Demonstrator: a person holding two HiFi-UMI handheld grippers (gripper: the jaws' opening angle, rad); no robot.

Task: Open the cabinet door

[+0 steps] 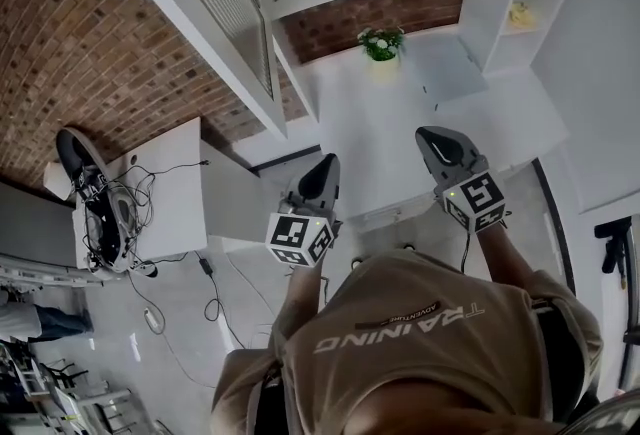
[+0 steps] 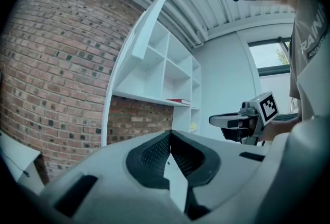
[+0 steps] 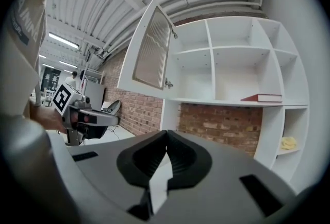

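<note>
The left hand-held gripper is held level and points to 12 o'clock in the head view, its jaws pressed together with nothing between. The right hand-held gripper, at its 3 o'clock side, points to 11 o'clock, jaws also closed and empty.

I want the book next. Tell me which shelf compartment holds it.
The middle compartment just above the brick gap: the red book lies flat there. The others look bare, except the lower right one with a yellow thing.
</note>
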